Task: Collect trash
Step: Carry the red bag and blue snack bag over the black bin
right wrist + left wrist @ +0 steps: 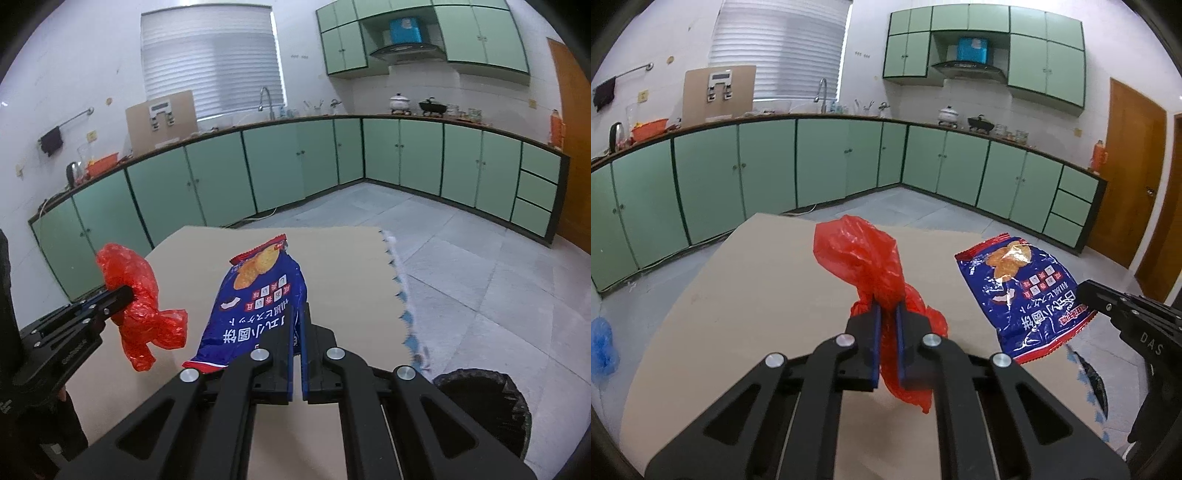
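Left gripper (pixel 886 314) clamped on a red bag (pixel 871 258), with the crumpled plastic squeezed between the blue fingers (pixel 874 343). Bag lifted clear of the table (pixel 738 295), one end puffed up past the fingertips, the other end hanging down under them. Seen from the right camera as a red bag (pixel 142 306) held at the left, above the table's (pixel 351 266) near left part.

Right gripper (pixel 297 314) clenched on a blue snack bag (pixel 258 302), pinched near its right edge between thin blue fingers (pixel 304 354). Snack bag tilted up off the table, red top strip pointing far, picture of chips near that end. From the left camera, snack bag (pixel 1023 295) up in the air at the right, with the right gripper (pixel 1087 291) at its near right side.

Both bags well apart, red one left, blue one right.

Black bin (pixel 487 406) on the floor at the near right, just beside the table. Green cupboards (pixel 768 162) along the far wall.
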